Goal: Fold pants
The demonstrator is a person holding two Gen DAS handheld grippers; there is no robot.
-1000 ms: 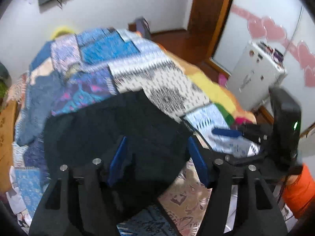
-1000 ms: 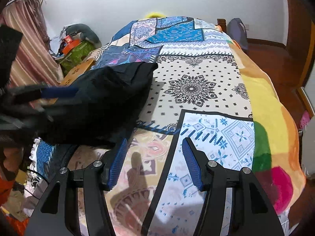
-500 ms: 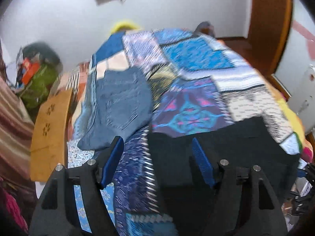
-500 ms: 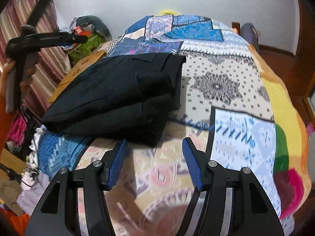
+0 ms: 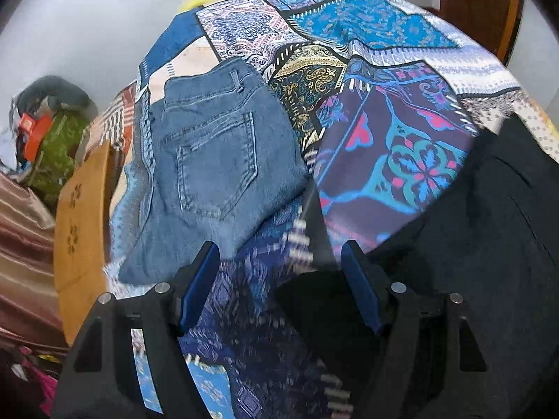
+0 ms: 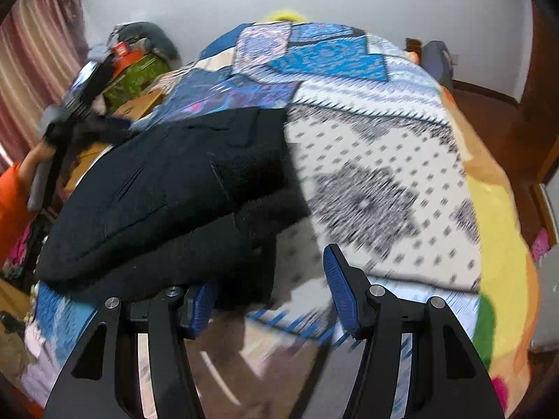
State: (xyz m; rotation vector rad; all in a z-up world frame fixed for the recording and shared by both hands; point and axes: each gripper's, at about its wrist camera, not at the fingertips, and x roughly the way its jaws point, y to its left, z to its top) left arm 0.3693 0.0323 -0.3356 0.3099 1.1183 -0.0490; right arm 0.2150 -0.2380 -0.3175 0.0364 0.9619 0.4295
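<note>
In the left wrist view, the left hand-held gripper points steeply down at a bed covered by a patchwork bedspread. Its jaws stand well apart with nothing gripped between them; the blue pads frame bare patterned cloth and a dark corner of fabric. The black pants lie folded at the right of this view, their near corner reaching under the right-hand finger without being pinched. A folded pair of blue jeans lies farther off to the left, back pocket up, apart from the black pants. A wooden board stands at the bed's left edge, with a green bag beyond it.

In the right wrist view, the right hand-held gripper is about half open and holds nothing. The black pants rest as a thick folded stack on the left half of the bed, and their near edge overlaps the gripper's left pad, while the right pad sits over bare bedspread. At the far left, a hand in an orange sleeve holds the left hand-held gripper, which is blurred, above the far left edge of the pants.
</note>
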